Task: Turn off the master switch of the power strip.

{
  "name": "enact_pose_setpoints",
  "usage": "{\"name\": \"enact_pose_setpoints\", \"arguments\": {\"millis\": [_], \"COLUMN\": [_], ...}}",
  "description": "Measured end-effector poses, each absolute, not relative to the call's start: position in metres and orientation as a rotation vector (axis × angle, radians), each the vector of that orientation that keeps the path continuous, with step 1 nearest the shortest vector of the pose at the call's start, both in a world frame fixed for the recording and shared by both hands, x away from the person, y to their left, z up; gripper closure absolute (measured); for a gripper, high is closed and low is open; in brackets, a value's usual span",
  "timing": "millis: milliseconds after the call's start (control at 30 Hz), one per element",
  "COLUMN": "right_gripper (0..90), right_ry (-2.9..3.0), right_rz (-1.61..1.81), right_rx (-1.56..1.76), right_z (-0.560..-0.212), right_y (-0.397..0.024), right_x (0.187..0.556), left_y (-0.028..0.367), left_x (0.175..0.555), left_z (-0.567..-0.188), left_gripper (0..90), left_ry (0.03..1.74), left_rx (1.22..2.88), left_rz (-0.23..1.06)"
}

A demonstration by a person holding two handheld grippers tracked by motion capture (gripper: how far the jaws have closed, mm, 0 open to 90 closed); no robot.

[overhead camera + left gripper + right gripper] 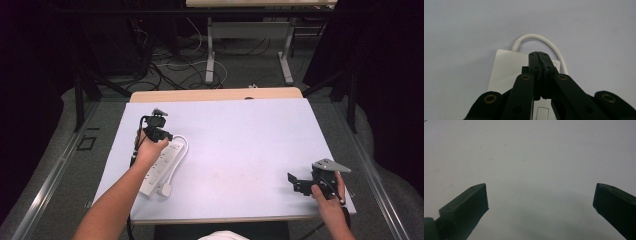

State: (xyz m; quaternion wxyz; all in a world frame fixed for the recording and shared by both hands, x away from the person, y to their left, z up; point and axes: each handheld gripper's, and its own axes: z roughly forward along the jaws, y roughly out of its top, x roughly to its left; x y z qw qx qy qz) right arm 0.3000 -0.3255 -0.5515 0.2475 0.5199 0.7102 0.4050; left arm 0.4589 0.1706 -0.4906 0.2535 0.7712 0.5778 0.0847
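A white plastic power strip (159, 170) with a looped white cord (541, 42) lies at the left of the pale counter (240, 150). The left gripper (538, 53) hovers over its end, fingers pressed together, empty. The right gripper (296, 181), near the counter's front right corner, has fingers (465, 207) spread wide.

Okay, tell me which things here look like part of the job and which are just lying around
Part of the job, likely:
white power strip
its cord and plug
left gripper, shut above the strip
right gripper, open over bare mat

Just lying about:
cables on the floor
second table
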Motion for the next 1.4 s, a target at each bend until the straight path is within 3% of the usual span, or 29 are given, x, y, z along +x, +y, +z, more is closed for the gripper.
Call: {"name": "enact_pose_setpoints", "arguments": {"millis": [733, 1400], "right_gripper": [0.0, 0.0], "right_ry": [1.933, 1.95], "right_rz": [1.101, 1.096], "right_rx": [1.426, 1.42], "right_z": [-0.552, -0.554], "right_y": [-0.326, -0.325], "right_x": [0.3, 0.301], "left_y": [0.161, 0.157], "left_x": [0.466, 0.463], "left_z": [-0.508, -0.513], "left_gripper": [90.0, 90.0], "left_ry": [1.581, 1.544], "left_rx": [2.129, 2.168], "left_rz": [0.172, 0.205]}}
